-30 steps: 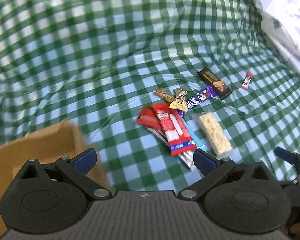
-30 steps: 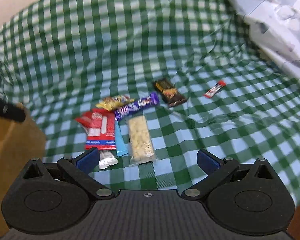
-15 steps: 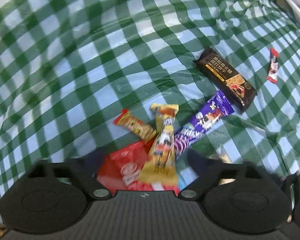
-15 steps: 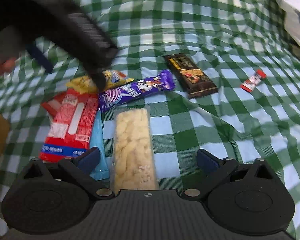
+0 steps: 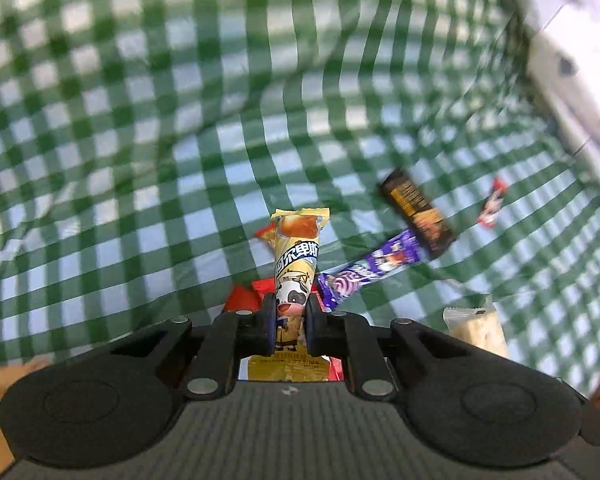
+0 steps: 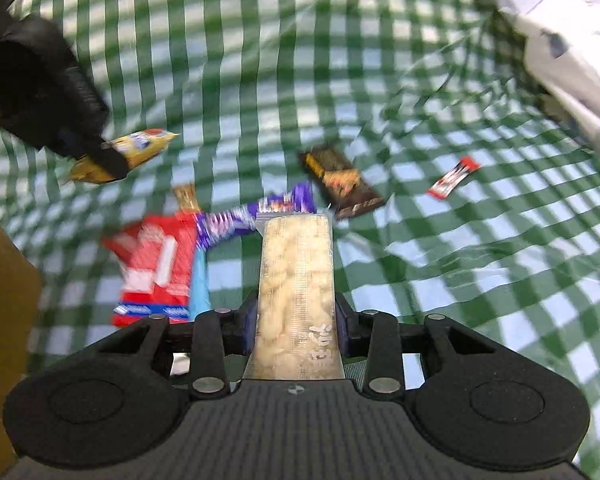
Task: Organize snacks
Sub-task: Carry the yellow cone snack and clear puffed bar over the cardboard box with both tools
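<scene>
Both snacks are off the pile now: the yellow cow bar (image 5: 296,280) is clamped in the left tool (image 5: 287,312), and the pale rice bar (image 6: 296,280) in the right tool (image 6: 296,320), where a second ago both tools were spread wide over the heap. The purple bar (image 6: 244,216), red pack (image 6: 156,264), dark bar (image 6: 340,184) and tiny red candy (image 6: 454,178) lie on the checked cloth (image 5: 140,120). Guessing the cardboard box (image 6: 0,320) at near left is next.

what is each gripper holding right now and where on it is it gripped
The left hand-held gripper pinches the yellow cow-print snack near its lower end. The right hand-held gripper clamps the pale rice bar across its near end.
</scene>
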`<action>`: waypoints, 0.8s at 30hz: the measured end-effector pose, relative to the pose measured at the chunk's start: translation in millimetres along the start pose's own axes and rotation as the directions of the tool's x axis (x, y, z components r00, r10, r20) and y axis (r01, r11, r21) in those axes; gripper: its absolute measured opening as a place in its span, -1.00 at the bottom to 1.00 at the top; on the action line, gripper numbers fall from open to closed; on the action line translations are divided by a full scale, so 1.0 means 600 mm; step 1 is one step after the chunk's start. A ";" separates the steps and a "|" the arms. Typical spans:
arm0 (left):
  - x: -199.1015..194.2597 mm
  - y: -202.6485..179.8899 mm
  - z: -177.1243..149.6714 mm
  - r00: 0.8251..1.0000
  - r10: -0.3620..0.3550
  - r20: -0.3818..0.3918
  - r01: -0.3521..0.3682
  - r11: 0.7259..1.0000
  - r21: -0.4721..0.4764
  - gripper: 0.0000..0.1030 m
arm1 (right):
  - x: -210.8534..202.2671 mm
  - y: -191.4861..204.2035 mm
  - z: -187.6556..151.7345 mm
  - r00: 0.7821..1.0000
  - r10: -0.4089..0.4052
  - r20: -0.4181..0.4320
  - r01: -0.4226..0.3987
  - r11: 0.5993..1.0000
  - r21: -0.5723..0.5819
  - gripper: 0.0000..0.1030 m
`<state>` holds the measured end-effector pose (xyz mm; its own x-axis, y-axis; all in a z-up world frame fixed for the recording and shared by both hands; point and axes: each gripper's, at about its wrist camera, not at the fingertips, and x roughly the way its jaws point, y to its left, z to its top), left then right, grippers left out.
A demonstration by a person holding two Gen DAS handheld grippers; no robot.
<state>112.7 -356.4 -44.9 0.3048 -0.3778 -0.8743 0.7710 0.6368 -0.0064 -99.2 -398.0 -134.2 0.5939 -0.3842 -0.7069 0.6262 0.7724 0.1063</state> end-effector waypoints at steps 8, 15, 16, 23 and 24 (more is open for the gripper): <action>-0.249 0.026 -0.123 0.986 -0.038 0.162 0.042 0.999 -0.025 -0.71 | -0.185 0.064 0.007 0.989 0.101 0.108 -0.106 0.993 0.046 -0.25; -0.418 0.089 -0.303 0.976 -0.002 0.216 0.027 0.993 -0.114 -0.71 | -0.331 0.167 -0.035 0.954 0.280 0.109 -0.285 0.958 0.032 -0.25; -0.435 0.101 -0.330 0.977 0.017 0.212 0.012 0.991 -0.134 -0.71 | -0.347 0.182 -0.045 0.946 0.308 0.103 -0.312 0.950 0.026 -0.25; -0.506 0.208 -0.498 0.976 0.145 0.161 -0.096 0.957 -0.274 -0.71 | -0.422 0.297 -0.118 0.904 0.427 -0.024 -0.427 0.903 -0.043 -0.25; -0.510 0.219 -0.520 0.975 0.159 0.154 -0.109 0.951 -0.289 -0.71 | -0.432 0.311 -0.127 0.900 0.434 -0.040 -0.436 0.898 -0.055 -0.25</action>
<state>-53.4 52.5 70.2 0.5053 -0.3708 -0.7792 0.5387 0.8410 -0.0508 -174.9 -116.0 15.4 0.7860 0.0097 -0.6182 0.2762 0.8891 0.3650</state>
